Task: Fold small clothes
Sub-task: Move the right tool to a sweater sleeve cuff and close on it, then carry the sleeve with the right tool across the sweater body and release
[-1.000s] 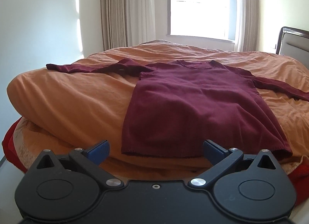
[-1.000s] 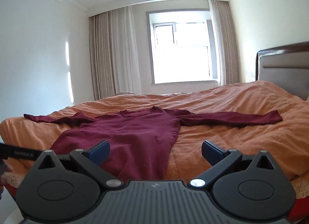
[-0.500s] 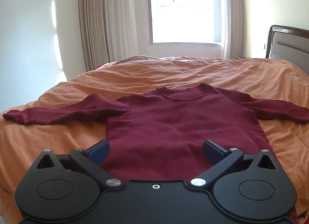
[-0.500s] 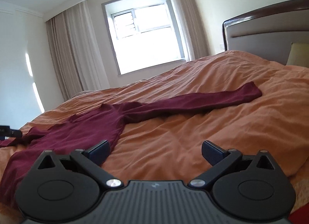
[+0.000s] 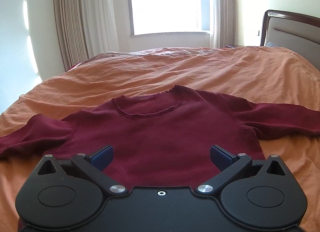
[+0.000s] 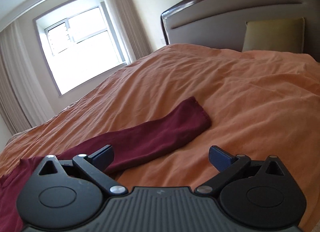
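**Inspector A:** Left gripper (image 5: pixel 161 157): jaws spread wide, nothing between them. It sits at lower centre of the left wrist view, above the body of the maroon sweater (image 5: pixel 160 132). Can you confirm the right?

**Inspector B:** Confirmed. Right gripper (image 6: pixel 161 157): jaws likewise wide apart and empty, at lower centre of the right wrist view. Its left fingertip (image 6: pixel 104 155) overlaps the sweater sleeve (image 6: pixel 160 134) in the frame; whether they touch, I cannot tell.

**Inspector A:** Position of the garment?

**Inspector B:** The maroon sweater lies flat and face up on the orange duvet (image 5: pixel 200 72), neckline (image 5: pixel 148 106) toward the window, both sleeves stretched outward to the frame's left and right edges in the left wrist view. In the right wrist view the one sleeve runs from lower left toward centre, its cuff (image 6: pixel 197 110) resting on the duvet (image 6: pixel 240 102), well short of the pillow.

**Inspector A:** Surroundings?

**Inspector B:** The duvet is wrinkled and covers the whole bed. A padded headboard (image 6: pixel 240 12) with a dark wooden frame stands at upper right in the right wrist view, with a pale yellow pillow (image 6: pixel 274 34) leaning against it. The window (image 5: pixel 166 2) is bright, at top centre of the left wrist view, flanked by beige curtains (image 5: pixel 86 22).
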Demonstrator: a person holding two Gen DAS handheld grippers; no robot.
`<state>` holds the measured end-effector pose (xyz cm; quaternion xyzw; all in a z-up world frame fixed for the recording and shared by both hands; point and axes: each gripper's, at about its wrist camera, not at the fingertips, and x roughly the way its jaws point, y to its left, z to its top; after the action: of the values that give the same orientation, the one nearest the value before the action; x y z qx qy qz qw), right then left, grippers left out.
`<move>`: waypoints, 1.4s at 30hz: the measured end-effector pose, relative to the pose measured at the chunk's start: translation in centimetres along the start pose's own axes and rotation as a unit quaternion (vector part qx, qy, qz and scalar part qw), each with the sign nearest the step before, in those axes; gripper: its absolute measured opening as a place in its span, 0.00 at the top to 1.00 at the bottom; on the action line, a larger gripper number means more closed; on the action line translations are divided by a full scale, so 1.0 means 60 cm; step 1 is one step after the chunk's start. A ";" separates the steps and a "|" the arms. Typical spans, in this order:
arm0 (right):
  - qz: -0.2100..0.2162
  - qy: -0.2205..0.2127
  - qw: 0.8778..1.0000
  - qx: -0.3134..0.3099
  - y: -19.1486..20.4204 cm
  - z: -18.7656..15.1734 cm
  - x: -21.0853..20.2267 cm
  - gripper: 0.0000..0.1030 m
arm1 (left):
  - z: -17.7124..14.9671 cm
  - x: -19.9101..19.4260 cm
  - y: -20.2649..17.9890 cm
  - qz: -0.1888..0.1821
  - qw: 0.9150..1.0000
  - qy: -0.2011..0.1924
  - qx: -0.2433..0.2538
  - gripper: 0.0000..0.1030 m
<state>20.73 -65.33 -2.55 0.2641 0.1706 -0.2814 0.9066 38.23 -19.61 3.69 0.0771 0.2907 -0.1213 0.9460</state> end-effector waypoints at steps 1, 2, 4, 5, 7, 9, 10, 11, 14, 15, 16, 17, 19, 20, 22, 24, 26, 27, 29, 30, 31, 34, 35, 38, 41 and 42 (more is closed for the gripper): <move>-0.002 0.005 1.000 0.011 -0.013 0.005 0.012 0.01 | -0.002 0.011 -0.006 -0.001 1.000 0.005 0.001 0.00; -0.005 0.009 1.000 0.018 -0.021 0.009 0.024 0.03 | -0.007 0.022 -0.009 -0.003 1.000 0.011 0.001 0.00; -0.015 0.011 1.000 0.023 -0.032 0.015 0.044 0.10 | -0.014 0.041 -0.017 -0.006 1.000 0.025 0.002 0.00; -0.019 0.011 0.999 0.023 -0.035 0.017 0.052 0.11 | -0.018 0.049 -0.020 -0.006 1.000 0.031 0.002 0.00; -0.031 0.012 0.999 0.020 -0.036 0.022 0.067 0.20 | -0.025 0.062 -0.025 -0.003 0.999 0.042 0.004 0.01; -0.042 0.016 0.999 0.019 -0.037 0.028 0.082 0.27 | -0.033 0.072 -0.029 -0.004 0.999 0.051 0.008 0.01; -0.047 0.017 0.998 0.022 -0.037 0.030 0.088 0.34 | -0.035 0.075 -0.032 -0.004 0.998 0.054 0.010 0.01; -0.053 0.020 0.998 0.023 -0.037 0.033 0.094 0.39 | -0.037 0.077 -0.034 -0.003 0.998 0.058 0.013 0.01; -0.077 0.029 0.996 0.023 -0.037 0.039 0.107 0.66 | -0.038 0.080 -0.038 -0.002 0.998 0.061 0.021 0.00; -0.080 0.030 0.996 0.021 -0.035 0.041 0.109 0.78 | -0.037 0.079 -0.038 0.000 0.998 0.062 0.023 0.00; -0.080 0.030 0.996 0.019 -0.033 0.043 0.107 0.86 | -0.036 0.078 -0.037 0.003 0.998 0.064 0.025 0.01; -0.078 0.026 0.997 0.015 -0.030 0.046 0.104 0.86 | -0.034 0.074 -0.037 0.005 0.997 0.066 0.024 0.01; -0.075 0.013 0.997 -0.002 -0.016 0.052 0.092 0.89 | -0.029 0.066 -0.030 0.005 0.998 0.067 0.019 0.01; -0.072 0.006 0.997 -0.013 -0.005 0.055 0.084 0.89 | -0.024 0.059 -0.025 0.002 0.998 0.063 0.015 0.01; -0.057 -0.009 0.998 -0.033 0.021 0.065 0.063 0.89 | -0.016 0.044 -0.012 -0.001 0.998 0.056 0.010 0.01; -0.038 -0.025 0.997 -0.064 0.061 0.077 0.040 0.89 | -0.008 0.027 0.002 -0.002 0.999 0.047 0.003 0.01; -0.014 -0.039 0.995 -0.094 0.108 0.088 0.020 0.89 | 0.000 0.009 0.020 -0.002 0.999 0.035 -0.005 0.01; 0.002 -0.046 0.993 -0.107 0.137 0.095 0.009 0.89 | 0.004 0.002 0.029 -0.001 1.000 0.031 -0.007 0.01; 0.036 -0.057 0.990 -0.126 0.196 0.106 -0.009 0.89 | 0.012 -0.013 0.048 0.008 1.000 0.021 -0.012 0.01; 0.053 -0.061 0.988 -0.132 0.224 0.109 -0.016 0.89 | 0.015 -0.020 0.058 0.011 1.000 0.017 -0.015 0.01; 0.076 -0.063 0.985 -0.138 0.260 0.112 -0.025 0.89 | 0.018 -0.026 0.069 0.014 1.000 0.012 -0.017 0.01; 0.140 -0.066 0.976 -0.155 0.363 0.109 -0.044 0.89 | 0.025 -0.045 0.107 0.026 0.999 0.000 -0.027 0.00; 0.161 -0.066 0.971 -0.166 0.402 0.102 -0.051 0.89 | 0.028 -0.050 0.122 0.031 0.999 -0.002 -0.032 0.01; 0.215 -0.062 0.954 -0.202 0.509 0.064 -0.064 0.89 | 0.032 -0.067 0.169 0.050 0.998 -0.014 -0.044 0.01; 0.256 -0.047 0.939 -0.224 0.601 0.007 -0.066 0.89 | 0.028 -0.085 0.221 0.072 0.995 -0.020 -0.061 0.01; 0.267 -0.040 0.934 -0.235 0.634 -0.019 -0.066 0.89 | 0.026 -0.090 0.238 0.078 0.994 -0.020 -0.068 0.01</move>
<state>40.26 -36.32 12.92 0.0683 0.1188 0.0087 0.9905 38.66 -5.24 9.09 0.0325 0.2726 -0.0287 0.9611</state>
